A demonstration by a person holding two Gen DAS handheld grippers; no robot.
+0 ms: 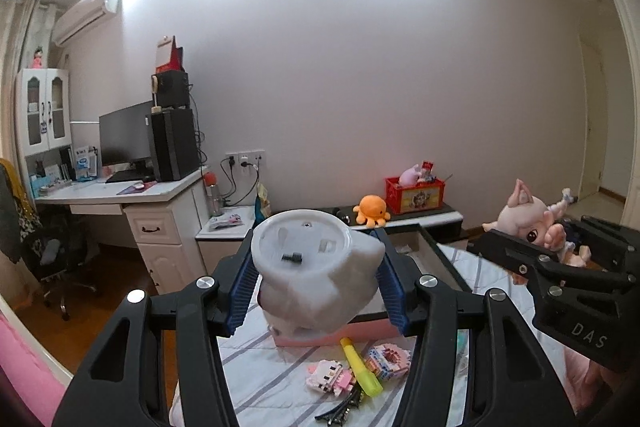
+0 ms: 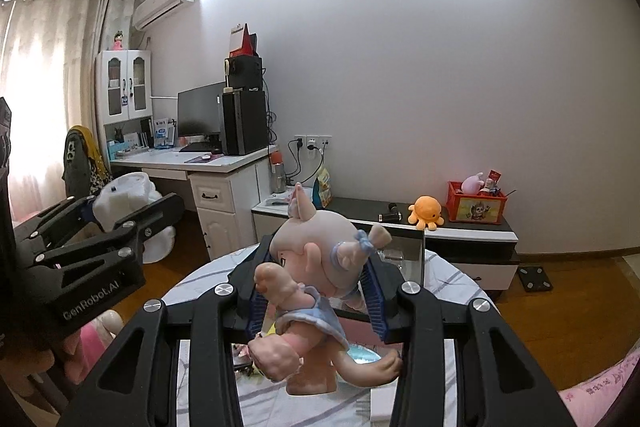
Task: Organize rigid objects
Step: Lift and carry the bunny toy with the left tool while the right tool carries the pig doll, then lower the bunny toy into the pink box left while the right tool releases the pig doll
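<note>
At the centre of the left wrist view, the left tool (image 1: 316,283) is closed partway on a white figurine (image 1: 316,267), its blue pads pressing both sides, base turned toward the camera. Below it on the striped bed (image 1: 260,367) lie a yellow marker (image 1: 360,367) and small block figures (image 1: 328,379). At the centre of the right wrist view, the right tool (image 2: 316,303) clamps a pink doll (image 2: 312,287) in a blue dress, raised above the bed.
</note>
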